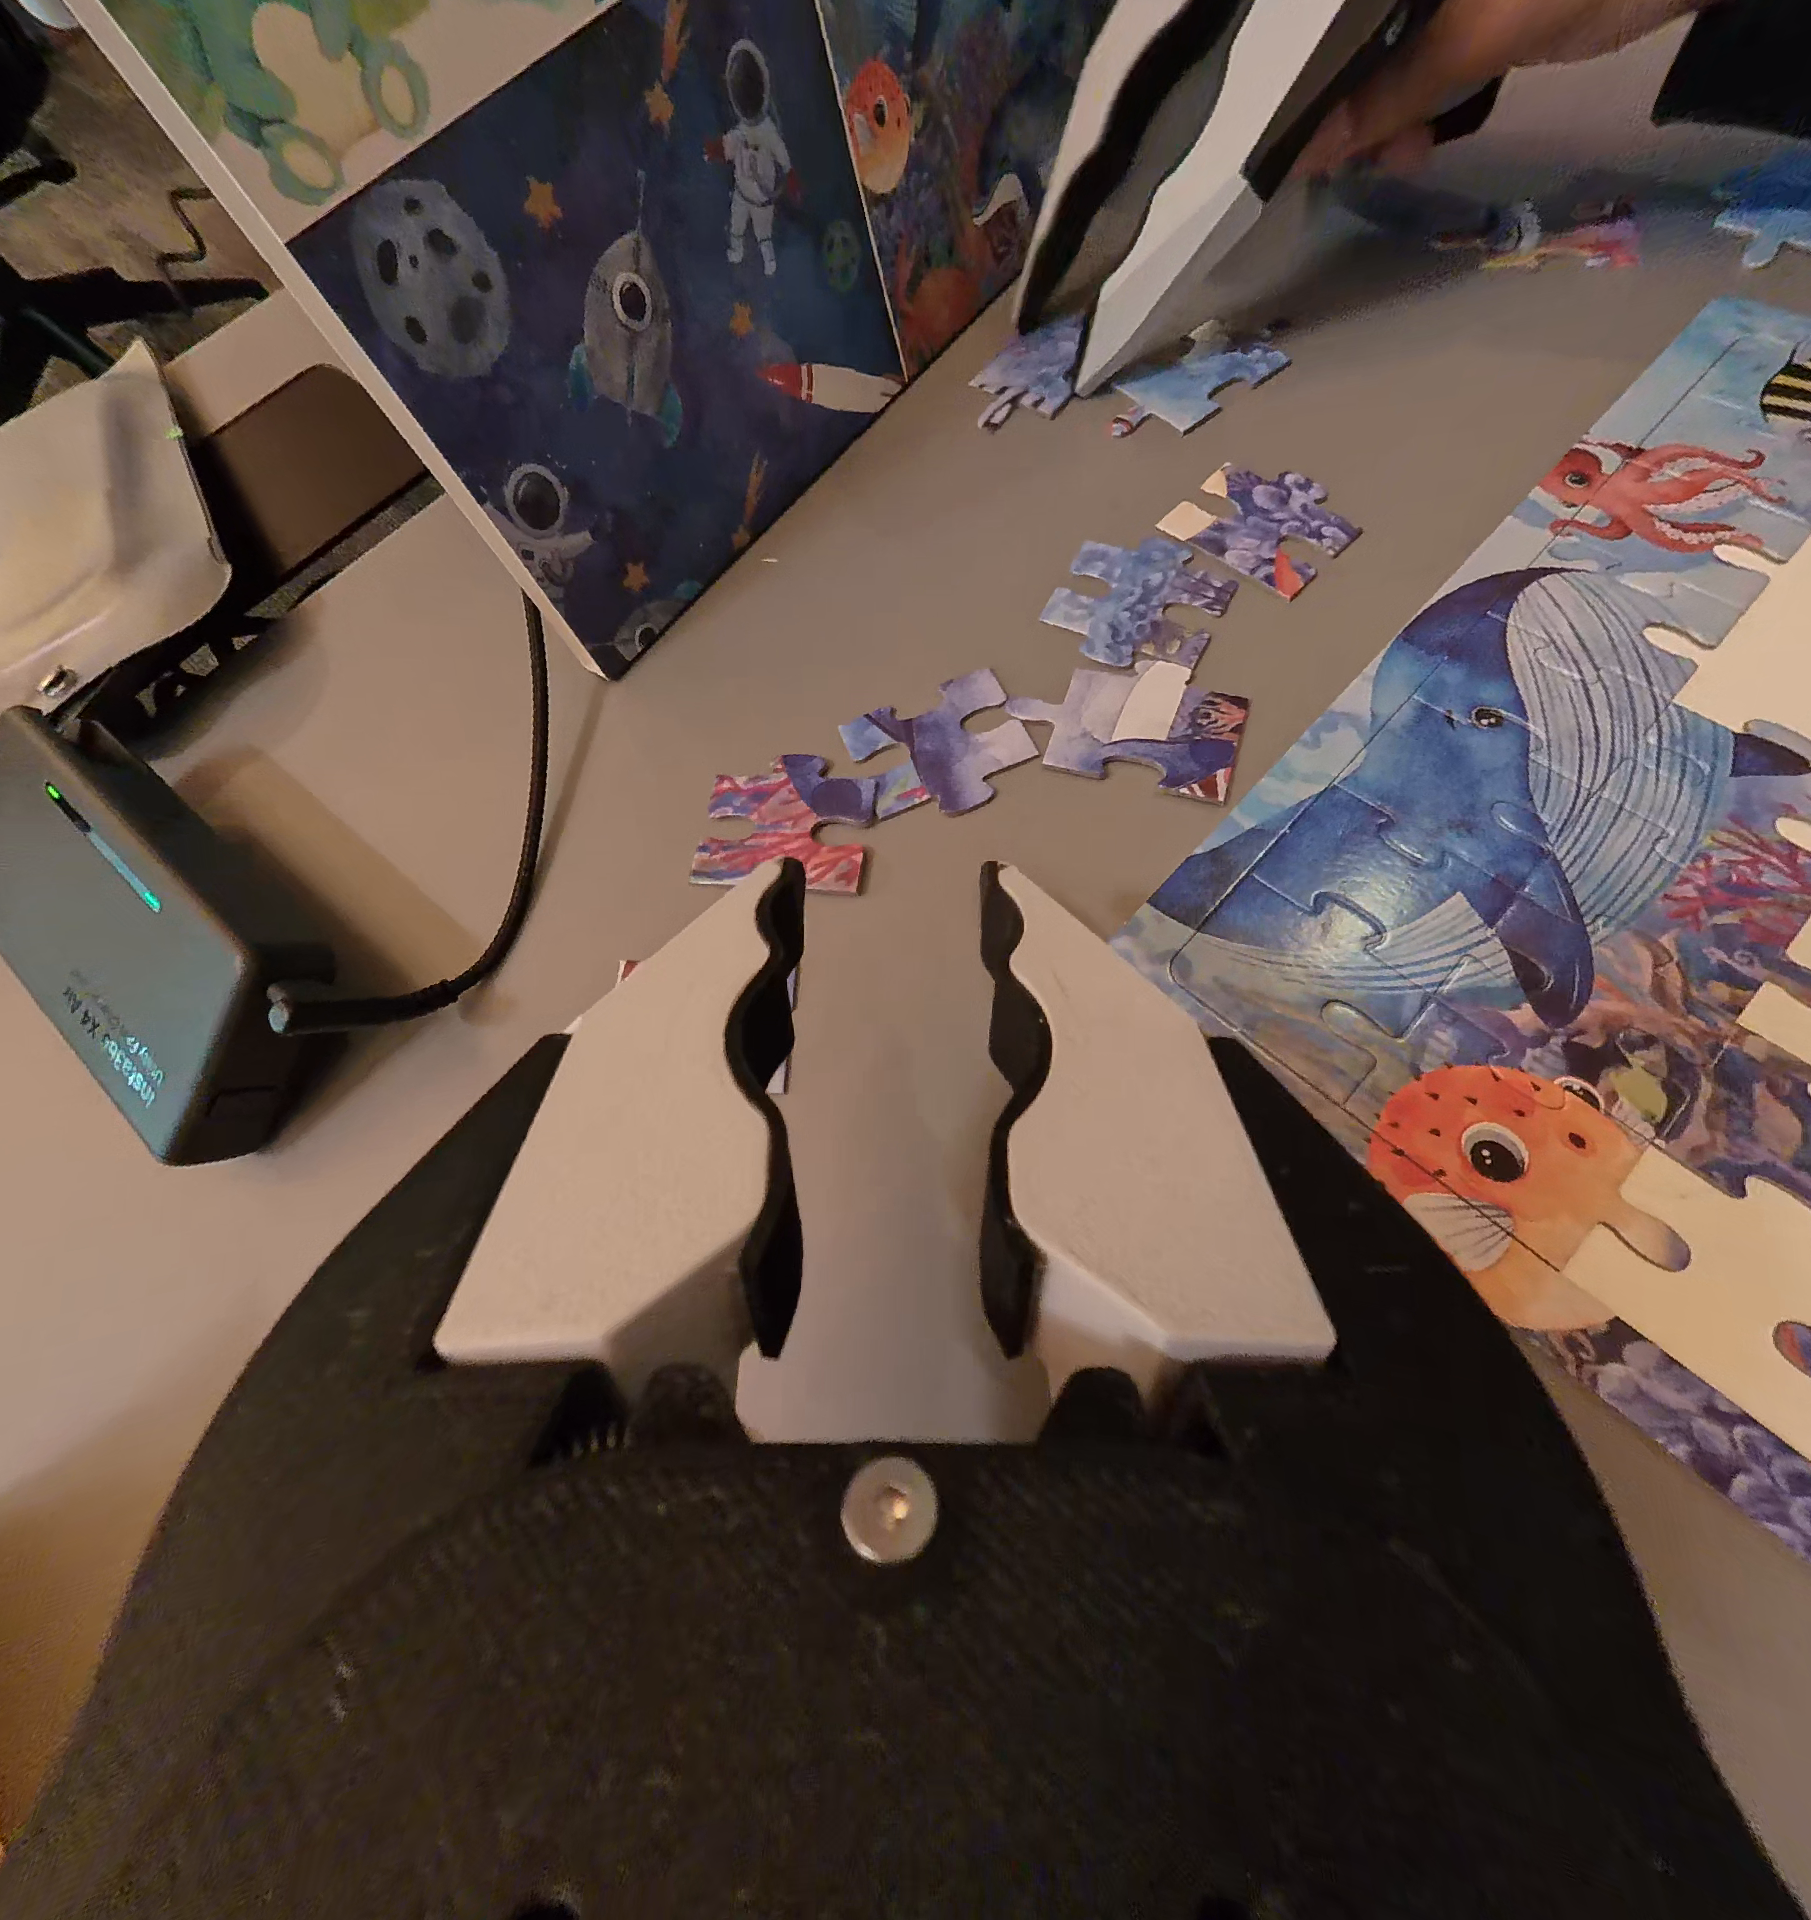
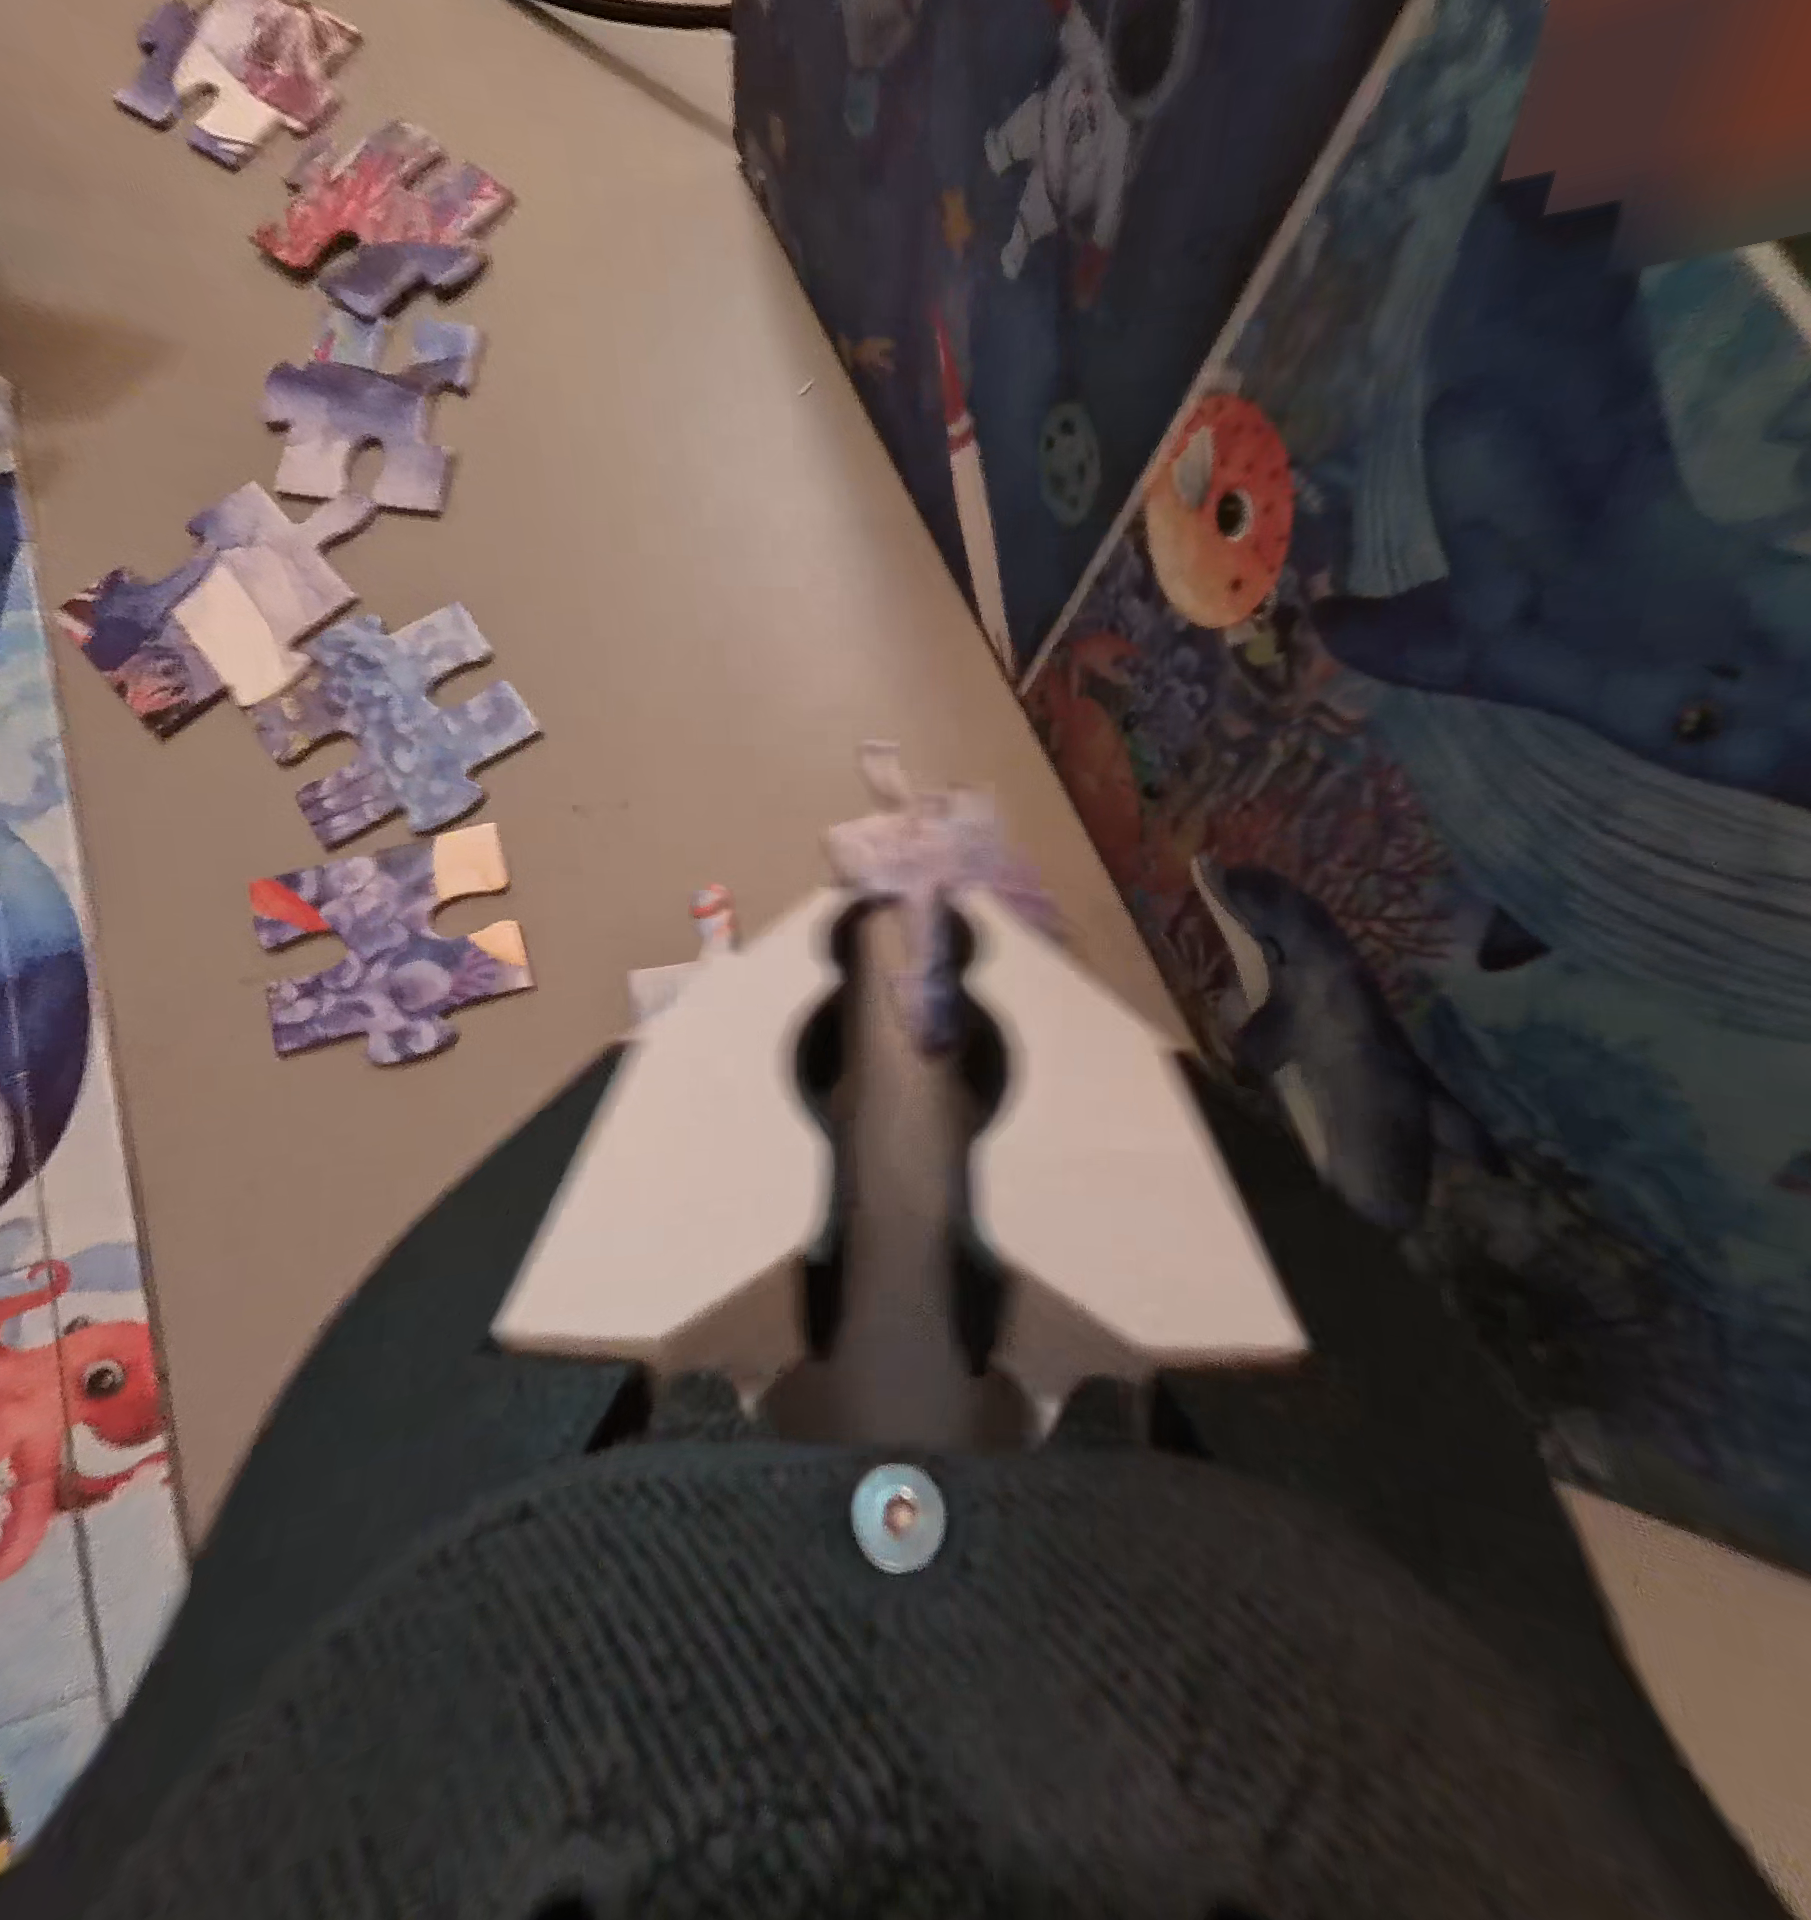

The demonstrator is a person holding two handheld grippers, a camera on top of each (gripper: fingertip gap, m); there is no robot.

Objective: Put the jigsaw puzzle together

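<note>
The partly assembled sea puzzle (image 1: 1503, 779) with a whale, an octopus and a puffer fish lies on the grey table at the right; it also shows in the right wrist view (image 2: 7, 935). A row of several loose pieces (image 1: 984, 727) lies ahead of my left gripper (image 1: 893, 883), which is open and empty just above the table. My right gripper (image 2: 911, 909) is far ahead by the box, tips down, closed on a purple piece (image 2: 922, 852); that view is blurred. The right gripper also shows in the left wrist view (image 1: 1067, 353), with a light blue piece (image 1: 1202, 384) beside it.
An upright puzzle box (image 1: 589, 312) with space and sea pictures stands along the table's far side, close to the right gripper (image 2: 1503, 727). A dark device (image 1: 101, 935) with a cable (image 1: 527, 779) sits at the left. More pieces (image 1: 1784, 208) lie at the far right. My hands' fingertips stand some 20 centimetres from each other. My left tips are roughly 12 centimetres from the partly assembled sea puzzle (image 1: 1503, 779).
</note>
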